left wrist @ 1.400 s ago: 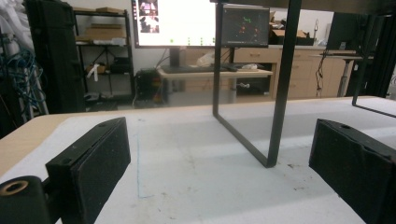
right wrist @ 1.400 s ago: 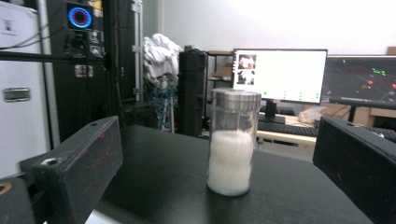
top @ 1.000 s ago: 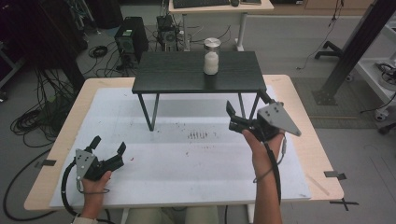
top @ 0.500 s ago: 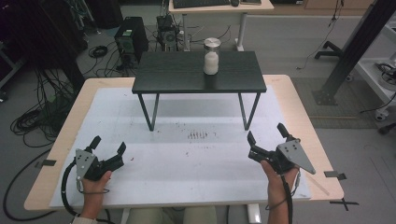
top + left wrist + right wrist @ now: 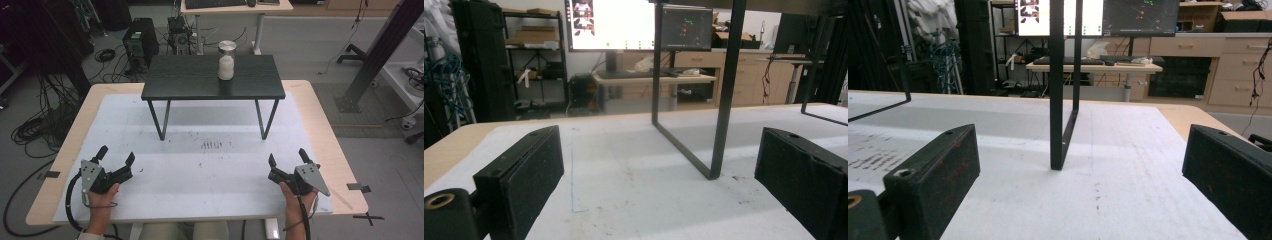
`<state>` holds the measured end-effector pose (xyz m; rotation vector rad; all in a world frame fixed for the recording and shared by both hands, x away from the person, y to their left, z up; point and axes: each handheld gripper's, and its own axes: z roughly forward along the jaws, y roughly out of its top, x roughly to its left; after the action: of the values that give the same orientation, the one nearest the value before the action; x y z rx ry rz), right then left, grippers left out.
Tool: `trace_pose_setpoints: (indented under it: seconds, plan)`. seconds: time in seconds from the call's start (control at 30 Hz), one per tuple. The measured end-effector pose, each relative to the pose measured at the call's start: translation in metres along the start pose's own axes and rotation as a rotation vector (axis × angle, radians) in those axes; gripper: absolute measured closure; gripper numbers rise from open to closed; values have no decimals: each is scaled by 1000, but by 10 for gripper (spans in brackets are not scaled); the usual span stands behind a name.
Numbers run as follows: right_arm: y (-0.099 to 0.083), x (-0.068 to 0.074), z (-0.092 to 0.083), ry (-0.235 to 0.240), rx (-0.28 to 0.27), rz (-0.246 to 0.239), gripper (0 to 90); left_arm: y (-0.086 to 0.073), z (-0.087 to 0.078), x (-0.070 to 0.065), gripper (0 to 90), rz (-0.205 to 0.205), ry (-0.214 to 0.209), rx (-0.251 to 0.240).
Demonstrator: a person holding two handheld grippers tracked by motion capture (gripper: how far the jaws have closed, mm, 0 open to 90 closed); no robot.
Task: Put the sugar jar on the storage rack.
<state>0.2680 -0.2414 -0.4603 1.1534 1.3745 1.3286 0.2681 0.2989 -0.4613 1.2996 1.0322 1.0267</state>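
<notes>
A small jar (image 5: pixel 226 60) with a metal lid and white contents stands upright on a low black table (image 5: pixel 190 82) at the back of the white work surface (image 5: pixel 210 170). My left gripper (image 5: pixel 116 157) rests near the front left corner, open, nothing between its jaws. My right gripper (image 5: pixel 287 158) rests near the front right, open and empty too. In the left gripper view the black table's left leg (image 5: pixel 722 100) stands ahead between my wide jaws (image 5: pixel 651 170). In the right gripper view its right leg (image 5: pixel 1063 85) stands ahead of the open jaws (image 5: pixel 1078 170).
Dark specks (image 5: pixel 211 145) mark the mat in front of the black table. The wooden tabletop edge (image 5: pixel 330 135) frames the mat. Beyond the table are a desk with monitors (image 5: pixel 624 25), cables (image 5: pixel 35 125) on the floor at left, and a black stand (image 5: pixel 380 50) at right.
My right gripper came down from beside the black table's right leg to the front right of the mat. The left gripper stayed put.
</notes>
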Motion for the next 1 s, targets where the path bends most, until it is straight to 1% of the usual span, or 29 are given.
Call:
trace_pose_setpoints:
  seconds: [0.17,0.37,0.53,0.67,1.0]
  plan:
    - [-8,0,2,-19,2,4,20,0,0,0,57,0,0,0]
    - [-15,-1,3,-18,7,12,20,0,0,0,56,1,1,1]
    - [-16,0,3,-16,8,-13,25,0,0,0,54,1,2,-1]
    - [-17,-1,1,-26,-13,12,25,0,0,0,52,0,2,-2]
    - [-17,-1,2,-23,-6,5,26,0,0,0,52,0,1,-3]
